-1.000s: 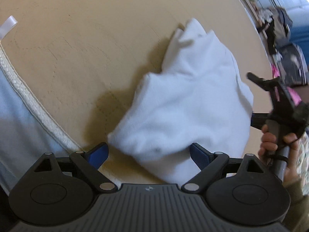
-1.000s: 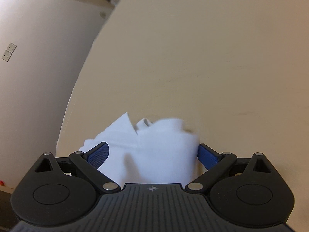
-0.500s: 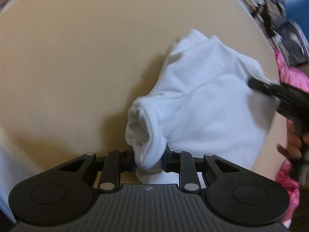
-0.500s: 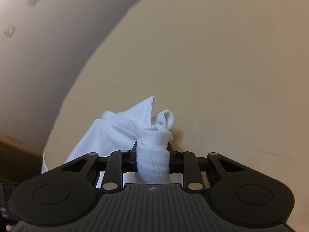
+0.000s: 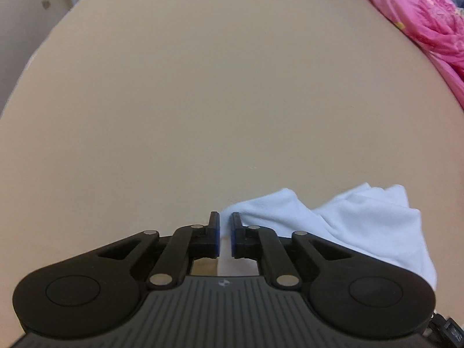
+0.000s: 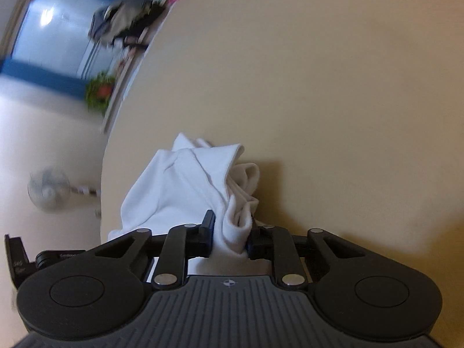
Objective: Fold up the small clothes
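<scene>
Your right gripper [image 6: 230,236] has a bunched fold of the small white knit garment [image 6: 179,185] clamped between its blue pads, and the jaws are closing further on it. The fold fills the gap and bulges out above the fingertips; the rest of the cloth trails away ahead and to the left of the jaws, in loose creased layers over the beige table surface [image 6: 333,87].

Your left gripper [image 5: 225,233] is also closing, with only a narrow slit left between its pads. A thin white strip shows in that slit and the white garment [image 5: 348,220] starts right at the right-hand fingertip, spreading off to the right of the jaws. Whether the pads actually pinch an edge cannot be confirmed from this view.

Beyond both sets of jaws the beige table [image 5: 232,87] is bare. Past its far right edge lies a pink patterned fabric [image 5: 420,8].

Risks, as a judgement:
- The left hold looks marginal. Tension between your hands would pull a thin edge out and the garment would drop on that side.
- The right grip holds several layers in a wad. Spreading from there may leave the cloth twisted, not flat.
- The garment lies near the table's left edge in the right wrist view; slack could slide off.
</scene>
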A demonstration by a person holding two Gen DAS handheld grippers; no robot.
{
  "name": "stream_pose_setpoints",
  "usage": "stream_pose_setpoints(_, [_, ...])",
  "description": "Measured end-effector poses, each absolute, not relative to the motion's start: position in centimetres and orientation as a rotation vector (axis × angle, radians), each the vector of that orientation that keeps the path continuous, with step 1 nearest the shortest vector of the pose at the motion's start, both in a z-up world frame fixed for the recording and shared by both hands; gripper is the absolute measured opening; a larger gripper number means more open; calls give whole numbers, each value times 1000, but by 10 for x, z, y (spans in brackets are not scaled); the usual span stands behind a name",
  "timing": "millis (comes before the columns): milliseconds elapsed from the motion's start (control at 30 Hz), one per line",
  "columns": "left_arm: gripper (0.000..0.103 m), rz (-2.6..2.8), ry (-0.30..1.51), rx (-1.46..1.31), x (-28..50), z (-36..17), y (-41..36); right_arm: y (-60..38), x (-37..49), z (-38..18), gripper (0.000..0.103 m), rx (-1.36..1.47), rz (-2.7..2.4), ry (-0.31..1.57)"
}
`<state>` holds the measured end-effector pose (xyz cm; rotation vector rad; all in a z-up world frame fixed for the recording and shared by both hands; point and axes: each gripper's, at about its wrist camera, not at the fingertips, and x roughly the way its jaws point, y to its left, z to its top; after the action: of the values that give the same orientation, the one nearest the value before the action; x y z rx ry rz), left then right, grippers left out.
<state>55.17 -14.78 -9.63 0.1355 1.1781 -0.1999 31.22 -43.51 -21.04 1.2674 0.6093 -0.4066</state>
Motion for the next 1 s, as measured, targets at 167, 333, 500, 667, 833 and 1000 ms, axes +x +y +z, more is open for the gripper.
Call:
stream_pose_setpoints(167, [75,-192,1142,-24,497,-85,-95,-439,304,-205,43,1219,-377,600])
stream_pose_setpoints(333, [81,-243,1156,-152,416,-96,-51,-462,279,-181,77,1197,-221,537])
stream_pose_setpoints(500, [81,-298,1235,-131,373,-121,-55,-458,264,-149,77,914,-44,582])
stream_pose_setpoints(667, [82,-310,1269,-55,362,-145,-66,-425,288,-132,82,368,107,678])
stream_pose_setpoints(833, [83,-296,1289,-42,378,-146,-71,-425,300,-156,89,160,213,774])
stream_pose_setpoints(1000, [84,-266,1302,-3,390,-152,-85,-422,311,-169,54,226,364,777])
